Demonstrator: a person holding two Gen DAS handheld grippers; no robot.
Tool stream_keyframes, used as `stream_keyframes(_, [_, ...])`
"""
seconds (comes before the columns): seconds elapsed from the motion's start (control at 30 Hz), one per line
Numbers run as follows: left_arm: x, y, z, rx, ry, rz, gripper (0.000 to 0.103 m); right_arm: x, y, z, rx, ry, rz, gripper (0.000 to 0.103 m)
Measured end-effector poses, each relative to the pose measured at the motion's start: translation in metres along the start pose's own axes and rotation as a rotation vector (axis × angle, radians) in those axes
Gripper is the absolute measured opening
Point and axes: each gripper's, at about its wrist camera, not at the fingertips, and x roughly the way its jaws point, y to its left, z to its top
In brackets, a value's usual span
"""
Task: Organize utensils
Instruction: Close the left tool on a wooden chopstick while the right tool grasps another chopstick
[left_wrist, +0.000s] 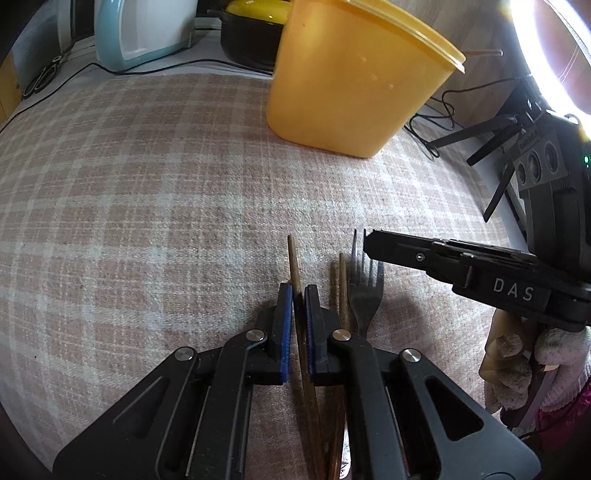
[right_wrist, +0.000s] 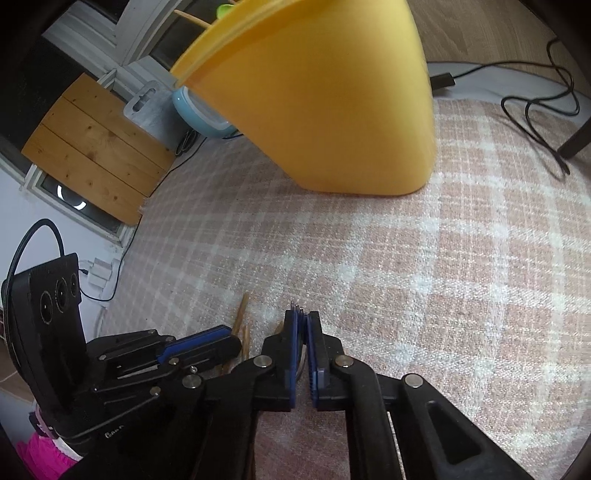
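Checked tablecloth (left_wrist: 147, 184) carries a yellow container (left_wrist: 354, 81) beyond both grippers: left gripper (left_wrist: 298, 317) clamps a chopstick (left_wrist: 293, 262), right gripper (right_wrist: 303, 332) clamps the fork (left_wrist: 364, 291), both shafts pointing containerward.

Tablecloth (left_wrist: 147, 184): coarse woven cloth, matt. Container (left_wrist: 351, 81): smooth yellow plastic, faint sheen. Chopstick (left_wrist: 295, 266): wood, matt. Fork (left_wrist: 364, 291): dull grey metal.

Surface: table under a pink-and-white plaid cloth (left_wrist: 147, 184). Standing on the cloth: yellow plastic container (left_wrist: 351, 81). Beyond the cloth's edge: black pot with yellow lid (left_wrist: 251, 37), light-blue appliance (left_wrist: 140, 33), black cables (left_wrist: 110, 68).
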Motion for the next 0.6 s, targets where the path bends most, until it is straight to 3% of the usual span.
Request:
stream_keyframes(0.33, [-0.023,0.010,0.002,-0.023,-0.050,-0.004,0.004,-0.019,0.000,-0.005,-0.028,-0.033,-0.015,0.000])
stream_keyframes(0.6, [-0.054,0.019,-0.001,-0.038,-0.115,-0.004,0.004,-0.053,0.007,-0.012,-0.068,-0.112,-0.052,0.000])
